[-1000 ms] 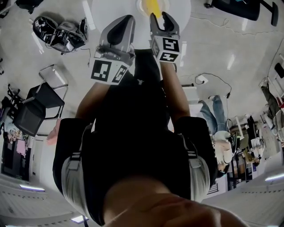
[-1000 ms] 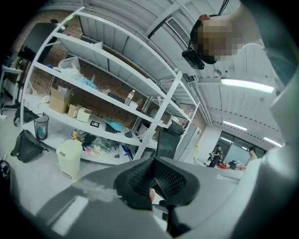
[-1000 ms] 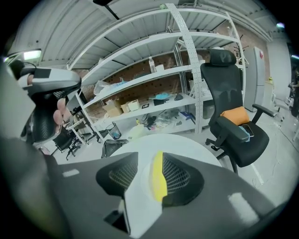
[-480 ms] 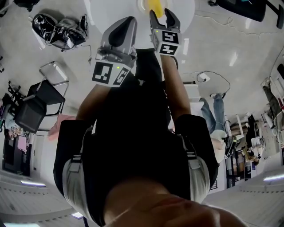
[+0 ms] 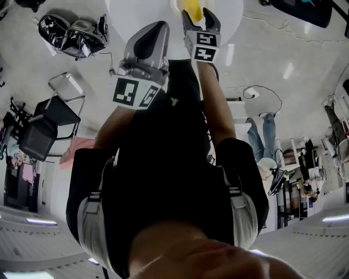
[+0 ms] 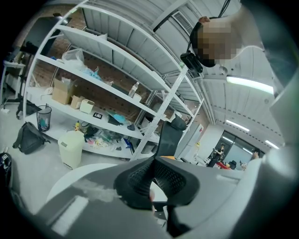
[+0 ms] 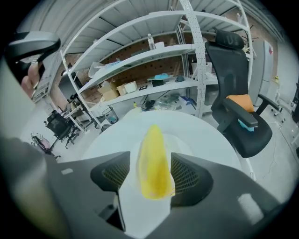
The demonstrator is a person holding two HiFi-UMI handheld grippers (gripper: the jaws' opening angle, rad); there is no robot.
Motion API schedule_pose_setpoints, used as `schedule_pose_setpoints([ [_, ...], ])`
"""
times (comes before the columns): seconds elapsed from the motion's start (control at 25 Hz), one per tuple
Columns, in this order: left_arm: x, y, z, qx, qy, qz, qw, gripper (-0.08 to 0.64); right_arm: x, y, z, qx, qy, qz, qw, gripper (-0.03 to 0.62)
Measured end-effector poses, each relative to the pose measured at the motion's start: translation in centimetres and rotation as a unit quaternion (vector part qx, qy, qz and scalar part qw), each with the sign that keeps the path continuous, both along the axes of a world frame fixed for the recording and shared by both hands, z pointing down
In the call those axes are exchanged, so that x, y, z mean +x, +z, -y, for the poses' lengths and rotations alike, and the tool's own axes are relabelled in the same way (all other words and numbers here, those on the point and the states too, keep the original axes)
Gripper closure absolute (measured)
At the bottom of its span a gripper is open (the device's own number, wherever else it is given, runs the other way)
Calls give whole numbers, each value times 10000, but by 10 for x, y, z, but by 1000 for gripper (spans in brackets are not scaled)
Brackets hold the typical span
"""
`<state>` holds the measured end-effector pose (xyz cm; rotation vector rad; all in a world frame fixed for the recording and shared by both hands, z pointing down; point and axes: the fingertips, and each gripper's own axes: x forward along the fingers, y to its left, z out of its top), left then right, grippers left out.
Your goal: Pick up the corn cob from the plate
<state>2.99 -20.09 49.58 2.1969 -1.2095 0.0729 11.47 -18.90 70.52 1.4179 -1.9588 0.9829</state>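
A yellow corn cob (image 5: 192, 7) (image 7: 153, 163) lies on a white plate (image 7: 180, 140) on the round white table (image 5: 136, 11) at the top of the head view. My right gripper (image 5: 197, 13) (image 7: 152, 176) points down at it with a jaw on each side of the cob. Its jaws have just been opening, and a strip of white shows between the left pad and the cob. My left gripper (image 5: 148, 38) (image 6: 152, 189) hovers to the left of the plate over the table's near edge. Its pads are together with nothing between them.
Behind the table stand white shelves (image 7: 140, 56) full of boxes and a black office chair (image 7: 238, 107). Dark bags (image 5: 71, 32) and a black chair (image 5: 49, 122) are on the floor to the left. A pale bin (image 6: 72, 147) stands by the shelves.
The right gripper has moved towards the plate and its jaws stand wider, now on either side of the cob. The left gripper has barely shifted.
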Motion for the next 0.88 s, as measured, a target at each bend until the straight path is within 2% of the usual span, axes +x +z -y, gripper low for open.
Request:
schedule_pose_setpoints([
  [0.4, -1, 9, 2, -87, -32, 14, 10000, 554, 0, 21, 2, -152, -25, -137, 9998, 285],
  [0.88, -5, 16, 4, -150, -69, 7, 9999, 554, -5, 39, 4, -257, -96, -313, 9991, 285],
])
